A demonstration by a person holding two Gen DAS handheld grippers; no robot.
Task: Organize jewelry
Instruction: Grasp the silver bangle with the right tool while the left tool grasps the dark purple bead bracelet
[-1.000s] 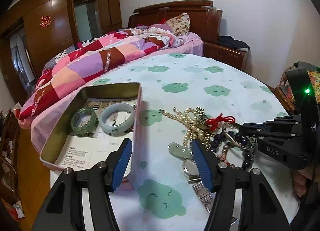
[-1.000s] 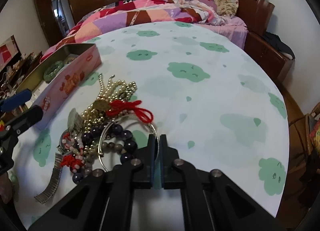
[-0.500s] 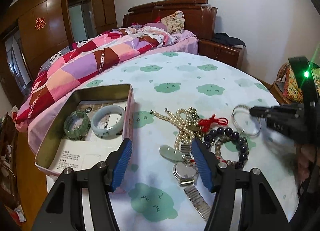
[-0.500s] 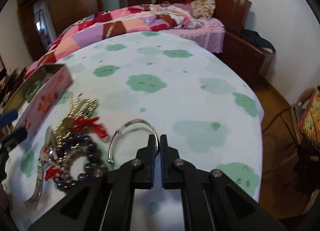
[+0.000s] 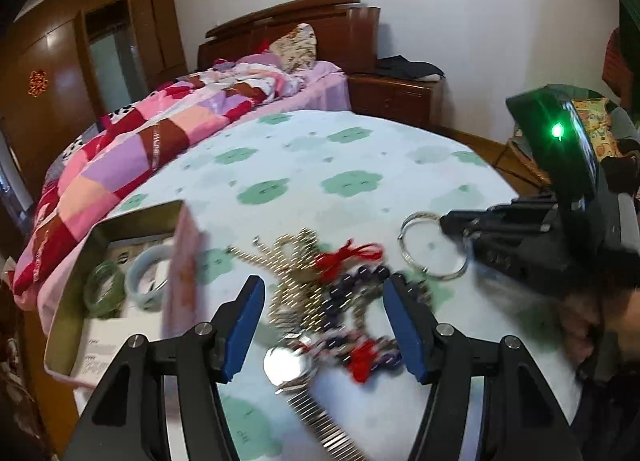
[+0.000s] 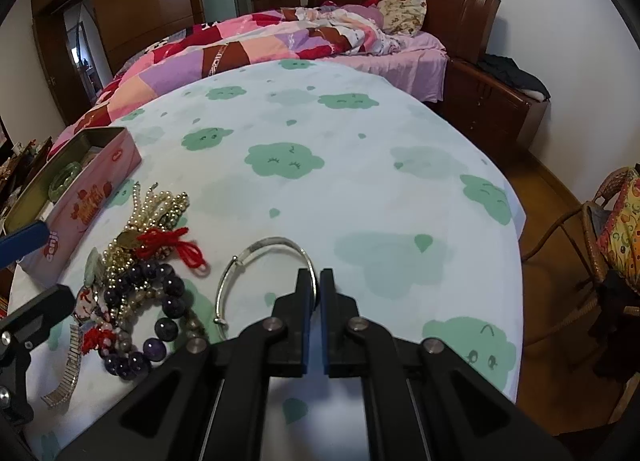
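The right hand-held gripper [image 6: 316, 285] has its jaws pinched together on the thin rim of a silver bangle [image 6: 256, 257], gripping it at the bangle's 3 o'clock side, with the rest of the ring reaching out toward 9 o'clock over the worktop [image 6: 360, 181], which wears a pale cloth printed with green clouds. From the left wrist's view the same bangle [image 5: 432, 249] sits at the tip of that gripper [image 5: 452, 223], clear of the heap beside it. The left hand-held gripper [image 5: 324, 325] stands wide open with nothing between its blue pads [image 5: 244, 325], poised over the tangle of jewelry. That tangle lies at about 9 o'clock from the bangle: a dark purple bead bracelet [image 6: 160, 301] nearest, a red knotted cord [image 6: 176, 245] above it, a bunch of pearl strands [image 6: 160, 201] at 11 o'clock, and a metal watch band [image 6: 68, 377] trailing off at 7 o'clock. Farther out at 10 o'clock is an open pink tin [image 6: 96, 189], and inside it a green bangle [image 5: 104, 287] lies just beside a pale bangle [image 5: 148, 277]. Beyond the worktop, at 12 o'clock, is a bed [image 6: 280, 37] with a patchwork quilt.
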